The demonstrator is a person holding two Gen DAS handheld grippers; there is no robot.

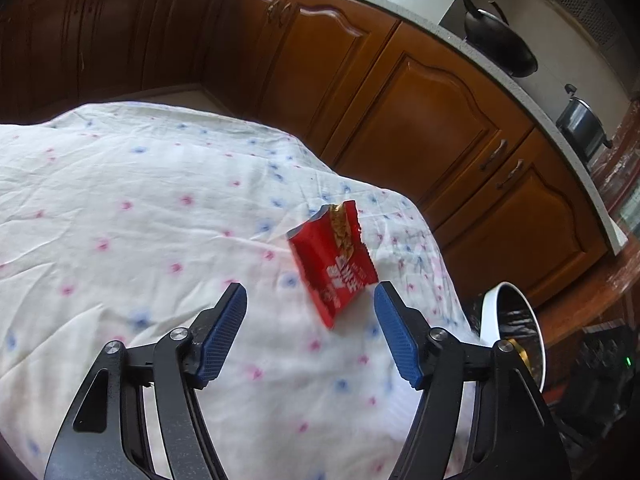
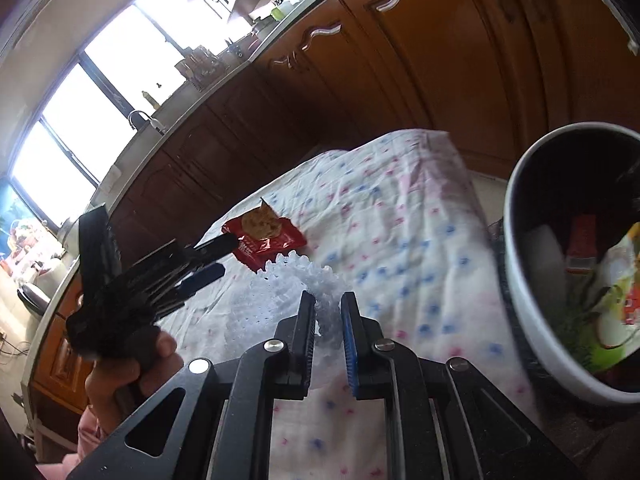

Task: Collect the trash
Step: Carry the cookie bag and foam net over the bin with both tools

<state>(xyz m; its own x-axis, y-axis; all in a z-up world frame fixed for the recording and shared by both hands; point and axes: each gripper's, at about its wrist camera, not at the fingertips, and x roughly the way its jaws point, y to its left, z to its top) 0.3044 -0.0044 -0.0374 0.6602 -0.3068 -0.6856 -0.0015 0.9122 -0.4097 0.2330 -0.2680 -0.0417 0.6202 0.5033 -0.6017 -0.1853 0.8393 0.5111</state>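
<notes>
A torn red snack wrapper point(image 1: 334, 260) lies on the flowered tablecloth point(image 1: 140, 208), just ahead of my open left gripper point(image 1: 310, 300), between its blue pads and closer to the right one. The wrapper also shows in the right wrist view point(image 2: 264, 240), with the left gripper point(image 2: 208, 260) beside it. My right gripper point(image 2: 325, 300) is shut on a white foam fruit net point(image 2: 296, 284) that it holds above the cloth. A white trash bin point(image 2: 532, 320) with several wrappers inside stands at the right, past the table edge.
Brown kitchen cabinets point(image 1: 420, 120) run behind the table. A black pan point(image 1: 500, 44) and a steel pot point(image 1: 582, 124) stand on the counter. The white bin point(image 1: 494, 312) shows by the table's right edge. A black device point(image 1: 608, 364) sits on the floor.
</notes>
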